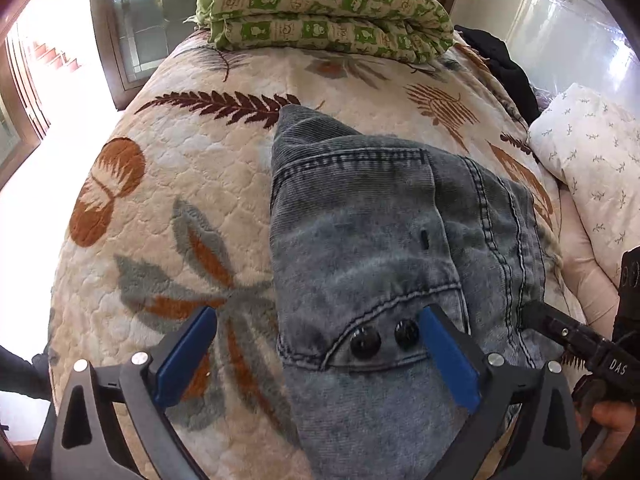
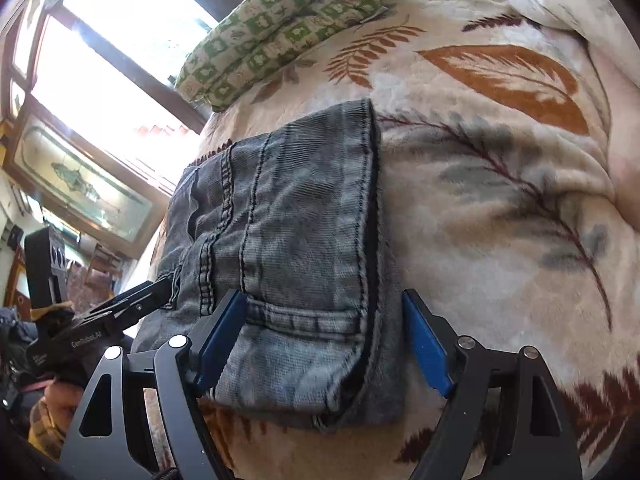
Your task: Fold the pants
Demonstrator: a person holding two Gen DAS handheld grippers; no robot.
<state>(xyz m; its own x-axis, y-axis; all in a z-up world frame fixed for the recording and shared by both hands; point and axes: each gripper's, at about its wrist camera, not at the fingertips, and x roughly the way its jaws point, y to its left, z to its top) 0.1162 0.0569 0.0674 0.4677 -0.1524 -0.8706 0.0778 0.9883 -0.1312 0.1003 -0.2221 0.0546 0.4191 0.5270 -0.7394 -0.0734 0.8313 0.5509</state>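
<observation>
1. both sets of jaws stand wide open and hold nothing: left gripper [image 1: 318, 354], right gripper [image 2: 326, 342].
2. between and ahead of them the jeans [image 1: 372, 240] lie on the bed quilt [image 1: 180, 168] as a compact bundle.
3. folding looks nearly done; next probably a light press to flatten it.

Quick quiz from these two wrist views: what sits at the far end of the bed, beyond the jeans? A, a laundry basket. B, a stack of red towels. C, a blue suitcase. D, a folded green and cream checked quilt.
D: a folded green and cream checked quilt lies at the far end of the leaf-patterned bedspread, beyond the folded jeans; both wrist views show it.
</observation>
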